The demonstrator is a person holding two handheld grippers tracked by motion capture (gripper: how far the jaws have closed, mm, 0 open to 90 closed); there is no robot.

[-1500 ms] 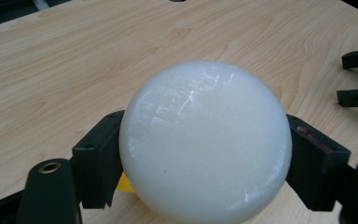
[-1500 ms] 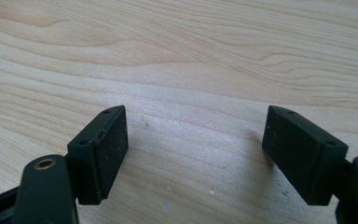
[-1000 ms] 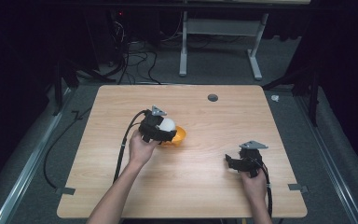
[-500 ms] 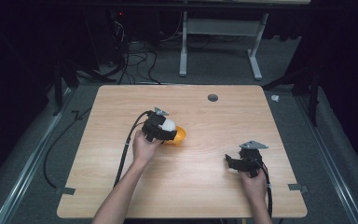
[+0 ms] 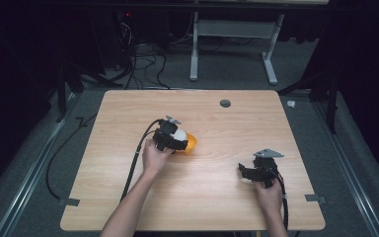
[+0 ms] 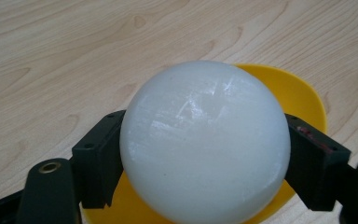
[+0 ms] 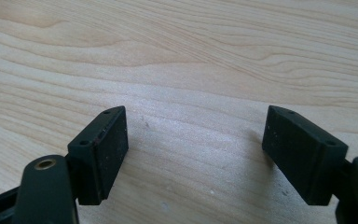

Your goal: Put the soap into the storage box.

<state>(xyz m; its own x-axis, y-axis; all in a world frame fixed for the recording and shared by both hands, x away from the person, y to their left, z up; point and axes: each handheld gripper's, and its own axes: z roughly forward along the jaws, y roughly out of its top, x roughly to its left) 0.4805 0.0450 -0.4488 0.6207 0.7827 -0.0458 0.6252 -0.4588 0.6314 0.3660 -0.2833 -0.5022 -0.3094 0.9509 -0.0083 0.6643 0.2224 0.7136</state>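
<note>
Hands are entering from the bottom of the high view, and we are holding a two-jaw gripper in each over a light wooden table.

We are clamping the left gripper on a white ball, a little left of the table's middle. In the left gripper view, the two black jaws are pressing against opposite sides of the ball, which is smooth, milky and slightly scuffed. The ball is sitting over a shallow yellow bowl, whose rim is curving out behind and below it. We cannot tell whether the ball is touching the bowl or hanging just above it. From the high view, the bowl is peeking out to the right of the gripper. A black cable is trailing from this gripper back toward the near edge.

We are resting the right gripper well apart from the ball and bowl, toward the near right part of the table. In the right gripper view, its jaws are standing wide apart with bare wood grain between them, gripping nothing.

A small dark round hole is lying near the table's far edge.
</note>
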